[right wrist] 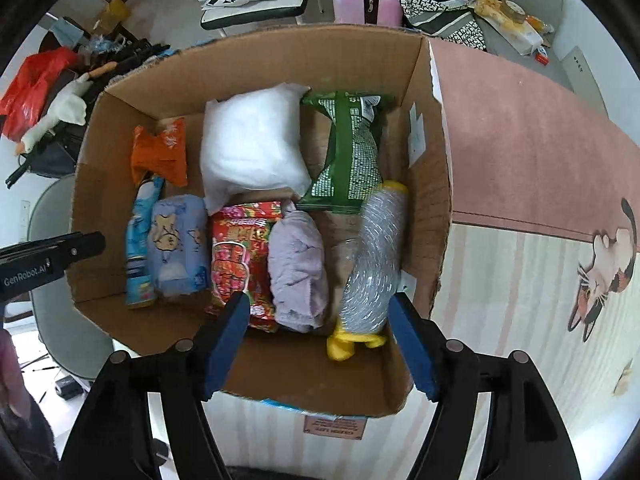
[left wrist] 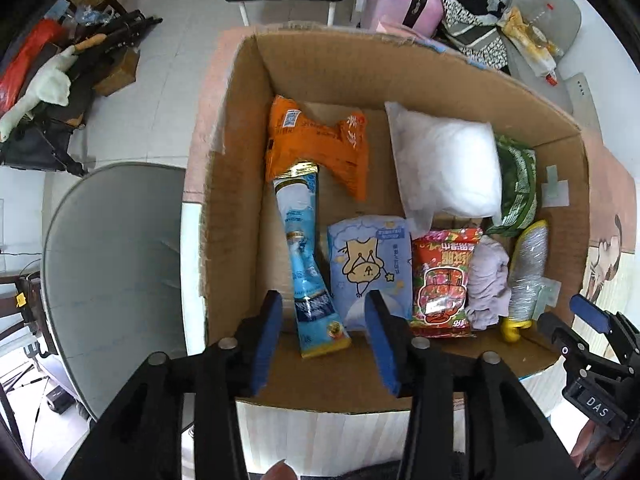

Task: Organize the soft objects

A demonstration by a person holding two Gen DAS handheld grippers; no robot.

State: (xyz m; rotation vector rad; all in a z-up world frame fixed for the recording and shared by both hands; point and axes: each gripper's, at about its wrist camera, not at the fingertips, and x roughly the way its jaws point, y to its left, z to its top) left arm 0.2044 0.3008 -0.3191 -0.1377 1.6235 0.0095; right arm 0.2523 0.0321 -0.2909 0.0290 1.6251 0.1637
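An open cardboard box (left wrist: 380,72) (right wrist: 436,184) holds soft goods. In a near row lie a blue pouch (left wrist: 308,276), a pale blue tissue pack (left wrist: 368,268), a red snack bag (left wrist: 440,280), a lilac cloth (right wrist: 296,268) and a bubble-wrapped yellow toy (right wrist: 376,256). Behind them are an orange packet (left wrist: 316,144), a white pillow (left wrist: 444,164) and a green packet (right wrist: 348,148). My left gripper (left wrist: 324,340) hangs open above the blue pouch, with nothing pressed between its pads. My right gripper (right wrist: 320,344) stands open over the lilac cloth and the toy, holding nothing.
The box rests on a pink cover with a cat picture (right wrist: 520,152). A grey chair (left wrist: 112,260) stands at its left. On the floor beyond lie a white goose plush (left wrist: 44,88), a red bag (right wrist: 36,84), a pink suitcase (left wrist: 400,0) and patterned bags (right wrist: 440,4).
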